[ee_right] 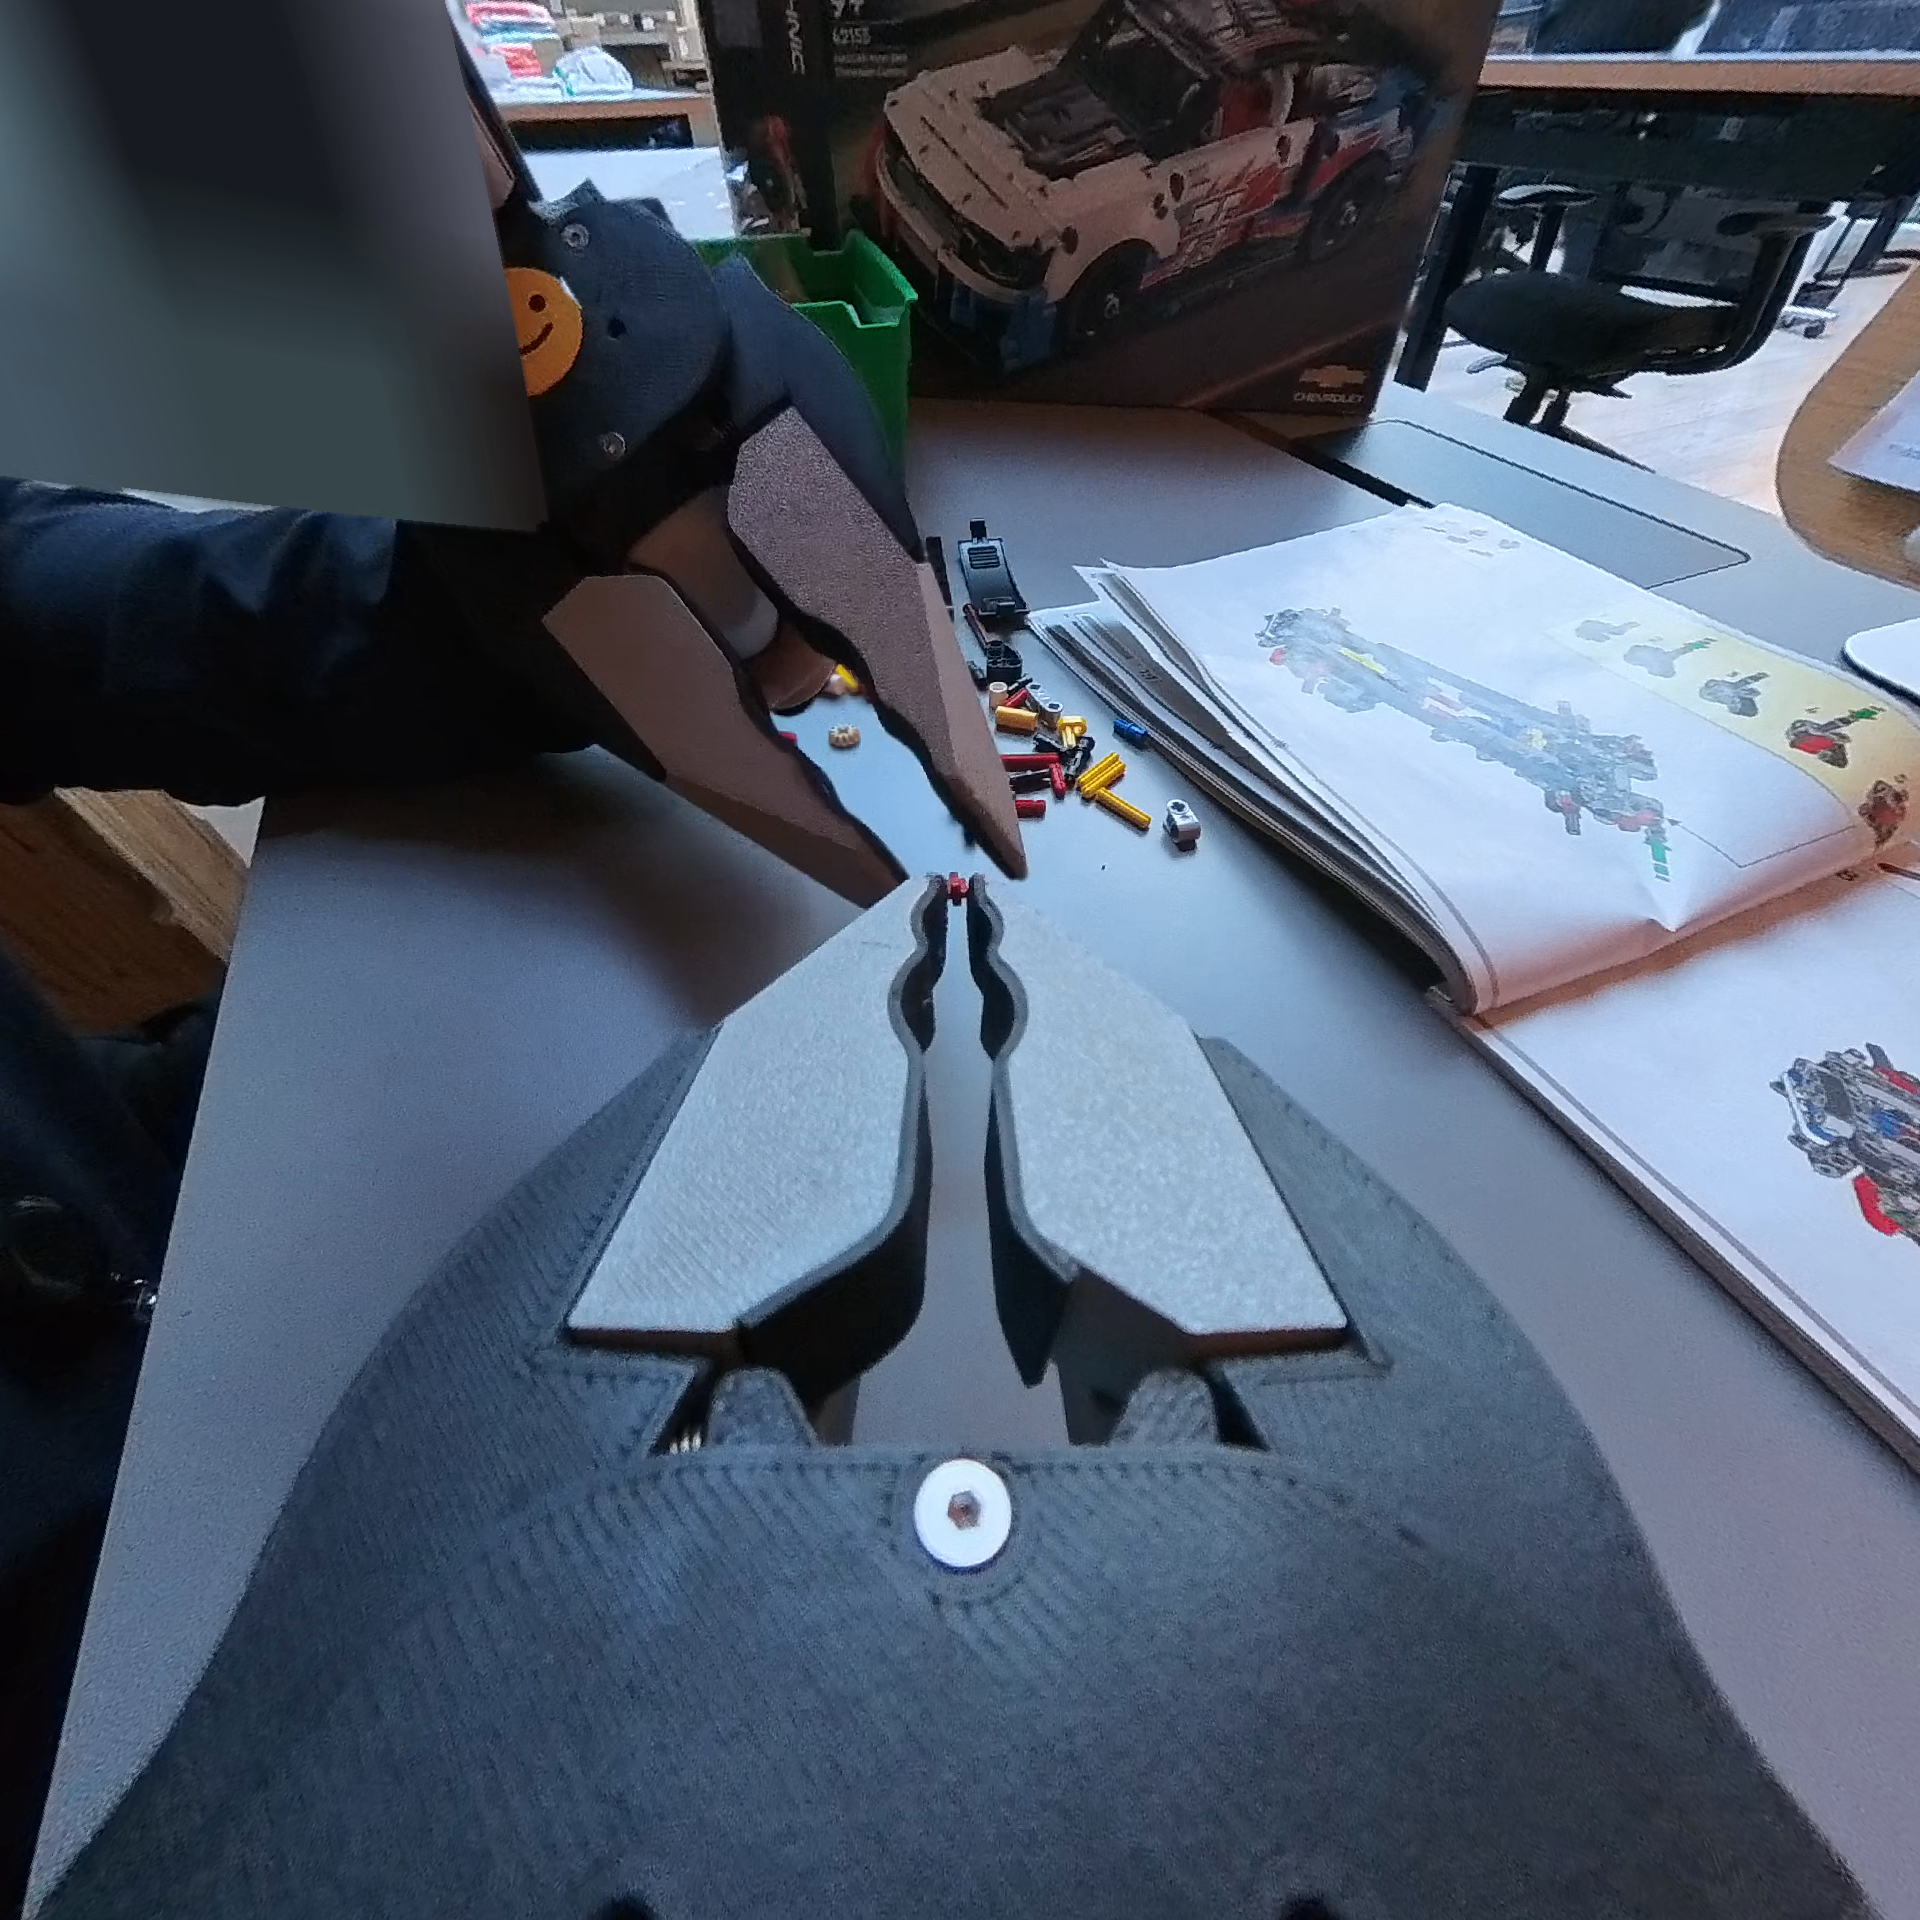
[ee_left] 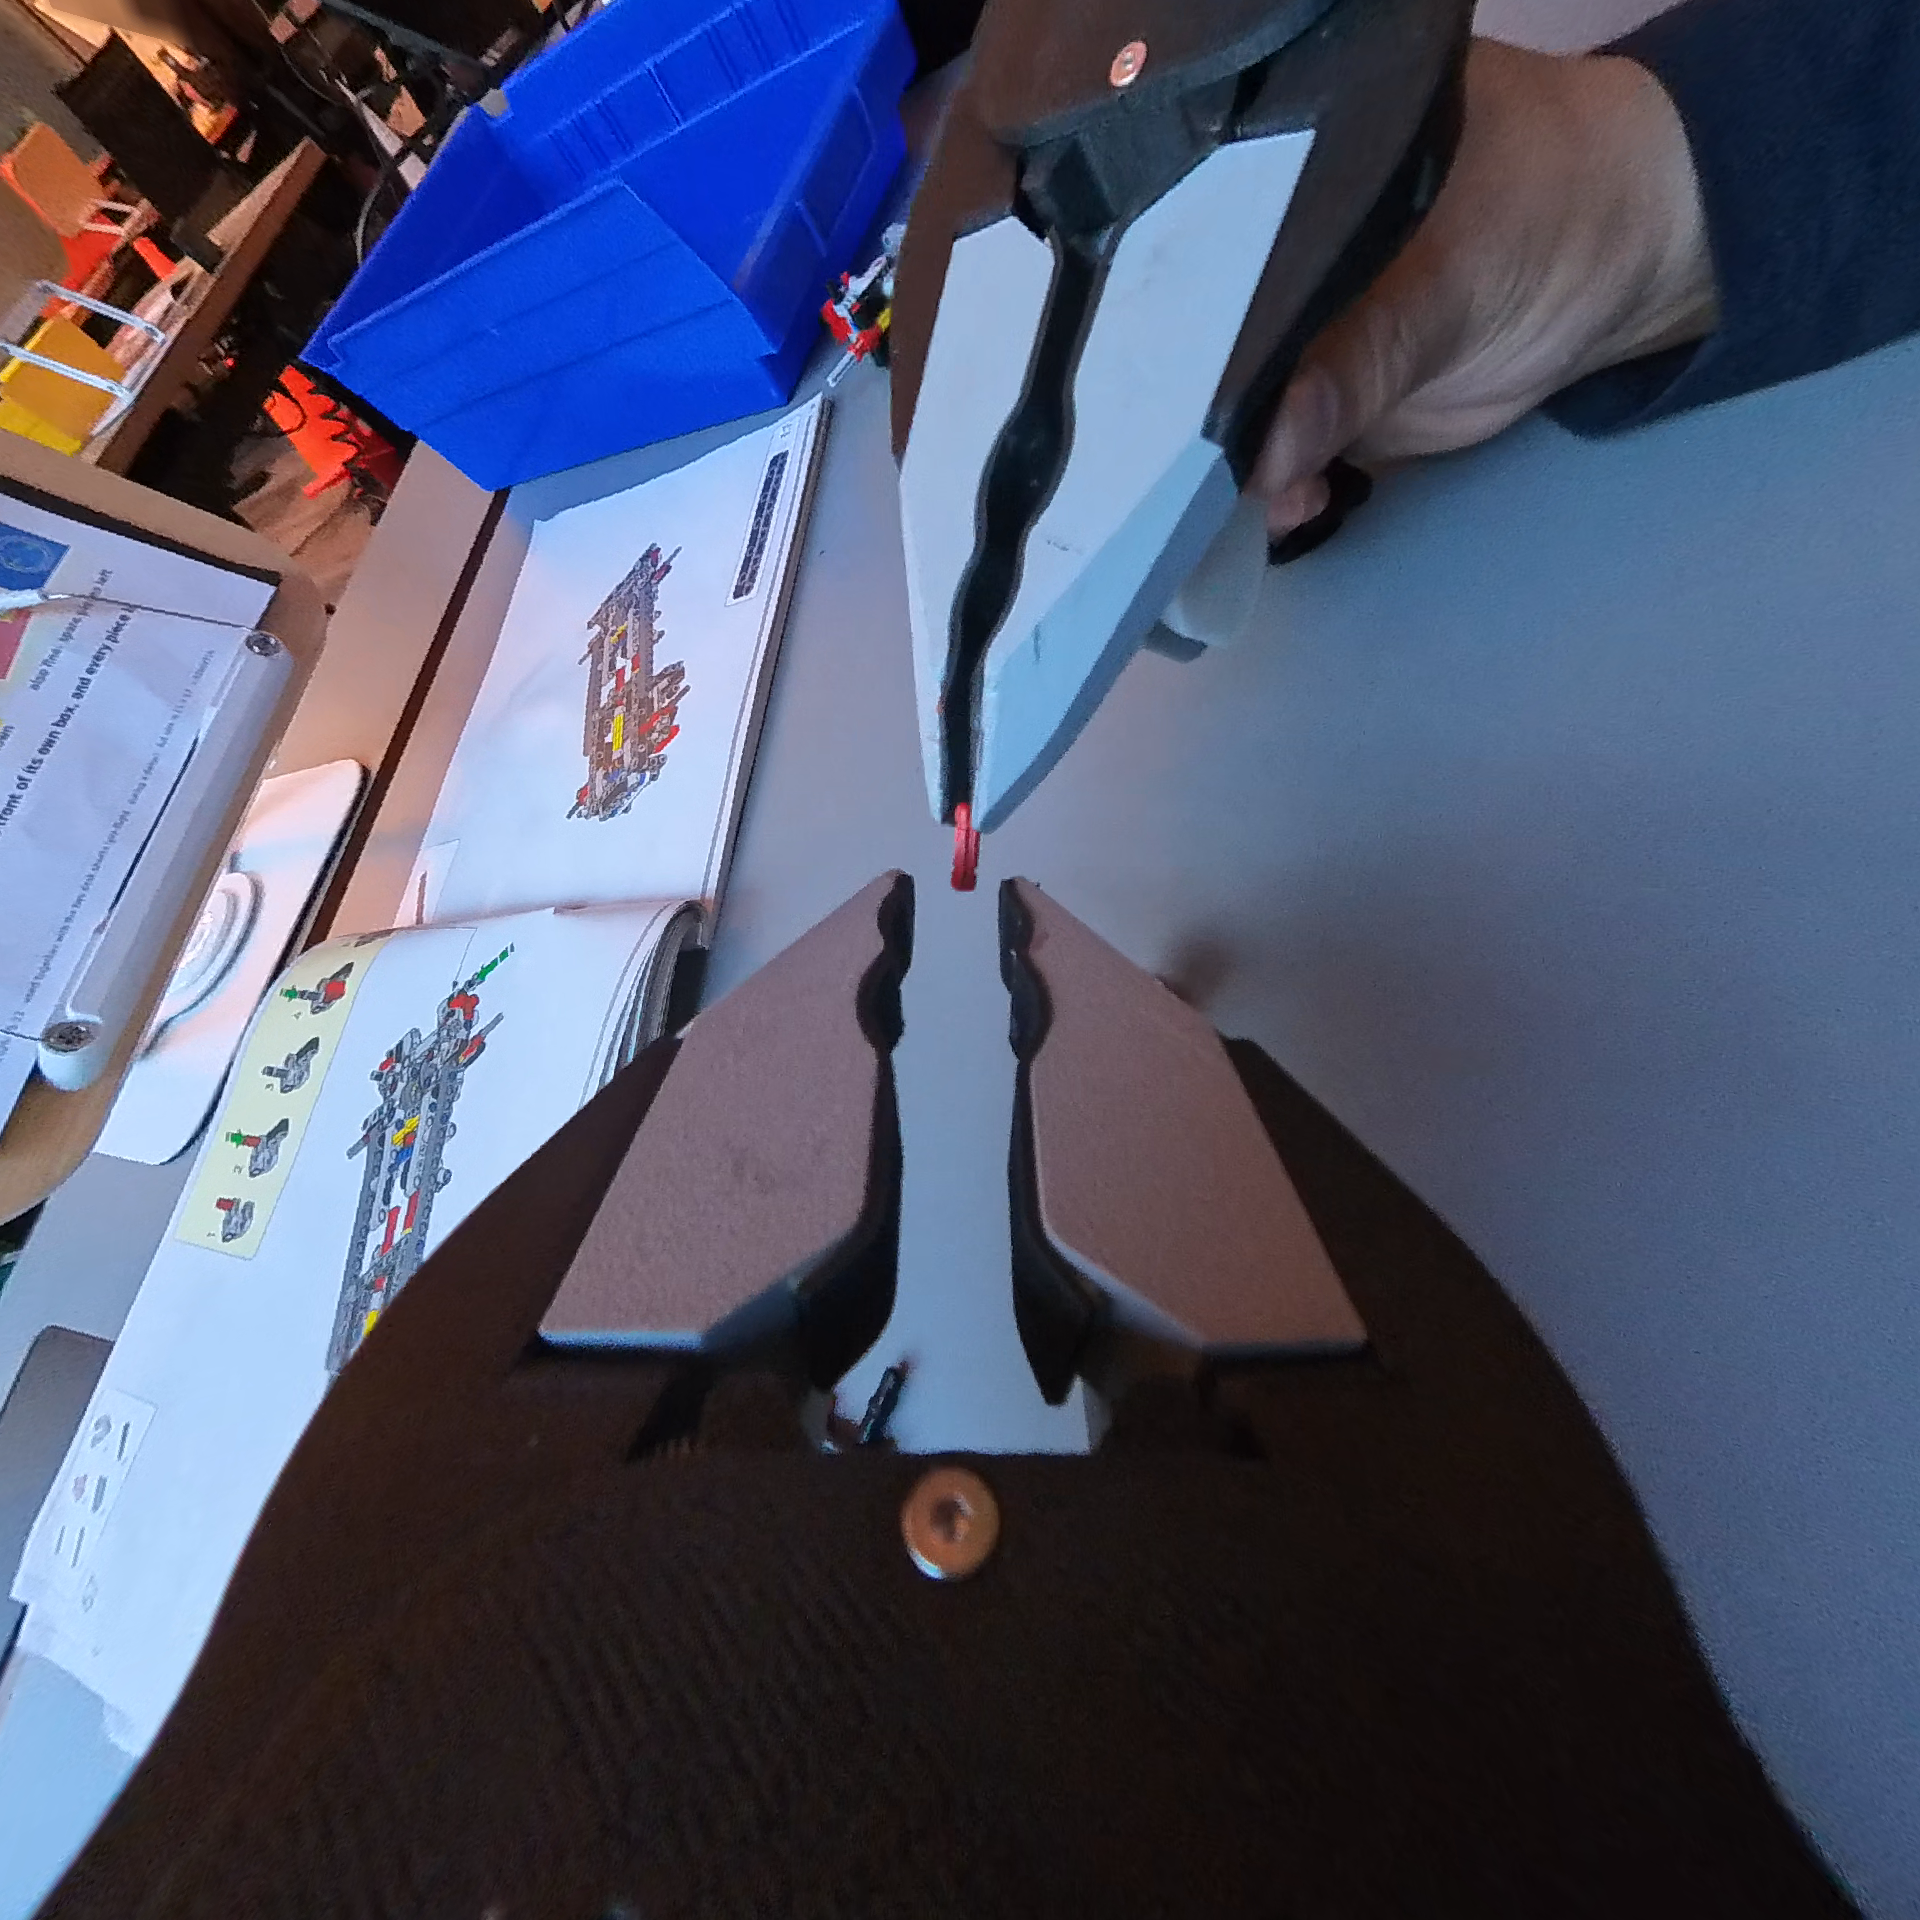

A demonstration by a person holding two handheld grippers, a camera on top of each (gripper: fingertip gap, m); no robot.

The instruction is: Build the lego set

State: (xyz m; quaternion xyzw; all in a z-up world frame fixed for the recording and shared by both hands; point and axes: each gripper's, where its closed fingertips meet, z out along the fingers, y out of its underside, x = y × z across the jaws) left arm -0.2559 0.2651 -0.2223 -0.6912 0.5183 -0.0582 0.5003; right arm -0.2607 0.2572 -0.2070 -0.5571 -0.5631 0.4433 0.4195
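In the right wrist view, my right gripper (ee_right: 957, 891), with grey fingers, is shut on a small red building piece (ee_right: 957, 885) pinched at its very tips above the grey table (ee_right: 520, 1039). In the left wrist view the right gripper (ee_left: 961, 816) comes in from the top, and the red piece (ee_left: 964, 850) sticks out of its tips. My left gripper (ee_left: 956, 894), with brown fingers, is open. Its tips stand on either side of the red piece's free end and do not touch it. The left gripper (ee_right: 954, 871) also shows open in the right wrist view.
An open instruction booklet (ee_right: 1455, 748) lies to the right, also shown in the left wrist view (ee_left: 644, 675). Several loose small pieces (ee_right: 1070, 748) lie beyond the grippers. A blue bin (ee_left: 623, 239), a green bin (ee_right: 852, 301) and a boxed car set (ee_right: 1091, 187) stand at the back. Less than 4 cm separates the two grippers' tips.
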